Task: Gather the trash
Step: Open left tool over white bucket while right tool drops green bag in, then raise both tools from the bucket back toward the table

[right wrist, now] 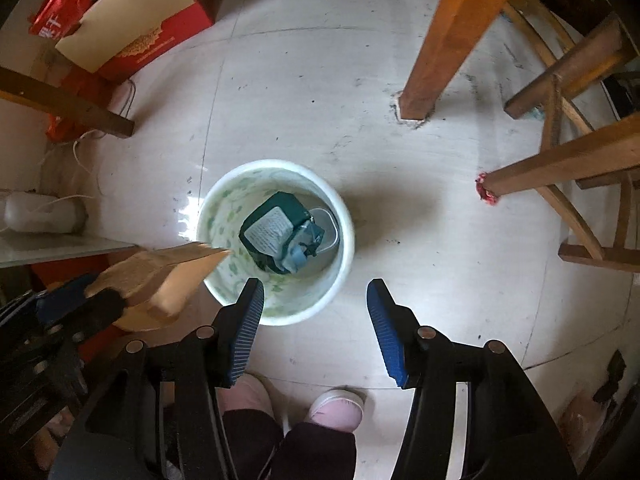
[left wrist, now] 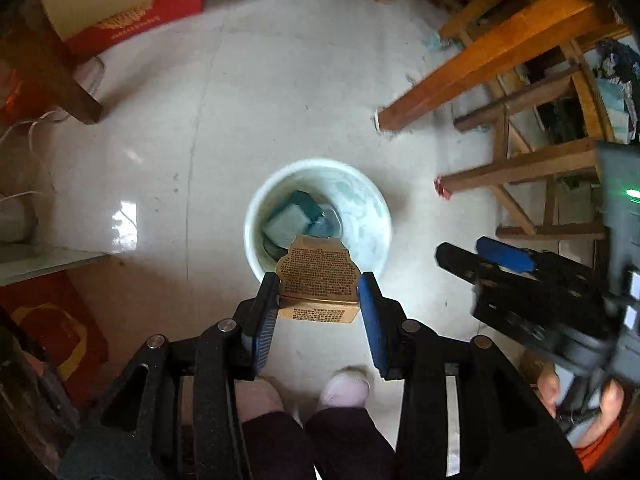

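Observation:
A tan cardboard carton (left wrist: 314, 268) with printed text sits between the blue pads of my left gripper (left wrist: 319, 280), which is shut on it. It hangs over the near rim of a white bin (left wrist: 378, 208) on the floor. In the right wrist view the same carton (right wrist: 160, 276) juts in from the left, above the bin's (right wrist: 346, 240) left edge. Inside the bin lies a dark green carton (right wrist: 276, 224) on other trash. My right gripper (right wrist: 315, 284) is open over the bin's near side, with nothing between its fingers. It also shows in the left wrist view as the right gripper (left wrist: 464, 248).
Wooden table legs (right wrist: 440, 40) and chair legs (right wrist: 568, 164) stand to the right, with a red scrap (right wrist: 486, 190) at one foot. A red and cream box (right wrist: 132, 32) lies at the upper left and a white jug (right wrist: 44, 212) at the left. The person's slippers (right wrist: 336, 404) are just below the grippers.

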A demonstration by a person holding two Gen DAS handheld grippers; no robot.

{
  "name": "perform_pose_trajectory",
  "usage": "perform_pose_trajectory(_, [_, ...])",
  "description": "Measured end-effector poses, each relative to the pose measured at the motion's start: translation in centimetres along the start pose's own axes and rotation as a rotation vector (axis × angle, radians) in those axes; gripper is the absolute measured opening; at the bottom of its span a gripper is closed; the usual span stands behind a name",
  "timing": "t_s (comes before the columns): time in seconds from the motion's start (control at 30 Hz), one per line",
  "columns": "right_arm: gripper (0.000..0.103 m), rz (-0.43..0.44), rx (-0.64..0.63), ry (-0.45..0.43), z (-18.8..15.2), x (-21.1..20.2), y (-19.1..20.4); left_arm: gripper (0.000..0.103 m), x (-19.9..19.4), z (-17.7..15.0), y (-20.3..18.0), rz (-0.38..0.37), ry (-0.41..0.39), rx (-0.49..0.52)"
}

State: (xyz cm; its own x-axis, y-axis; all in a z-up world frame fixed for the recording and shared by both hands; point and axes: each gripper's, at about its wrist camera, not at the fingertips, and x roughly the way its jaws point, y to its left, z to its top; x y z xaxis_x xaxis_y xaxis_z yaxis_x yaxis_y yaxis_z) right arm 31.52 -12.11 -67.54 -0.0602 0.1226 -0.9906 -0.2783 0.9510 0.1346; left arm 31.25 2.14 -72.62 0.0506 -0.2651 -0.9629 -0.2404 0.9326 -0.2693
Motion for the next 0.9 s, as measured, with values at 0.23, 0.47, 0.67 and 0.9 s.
perform_pose_trajectory(0.23, [0.05,0.012,-0.008,-0.017,-0.2,-4.3,0.3,0.04,-2.4,0.4,-2.4,0.043,0.046,0.047])
perform_pose_trajectory(0.47, [0.05,0.029,-0.033,-0.063,0.4,-10.5,1.2,0.041,-9.7,0.5,-4.1,0.078,-0.006,0.087])
perform_pose_trajectory(0.67, [0.05,0.023,-0.053,-0.13,0.4,-18.4,2.1,0.041,-19.6,0.9,-5.9,0.102,-0.104,0.112])
perform_pose_trajectory(0.9, [0.05,0.004,-0.085,-0.244,-0.7,-28.6,3.6,0.041,-32.7,0.4,-7.8,0.101,-0.277,0.118])
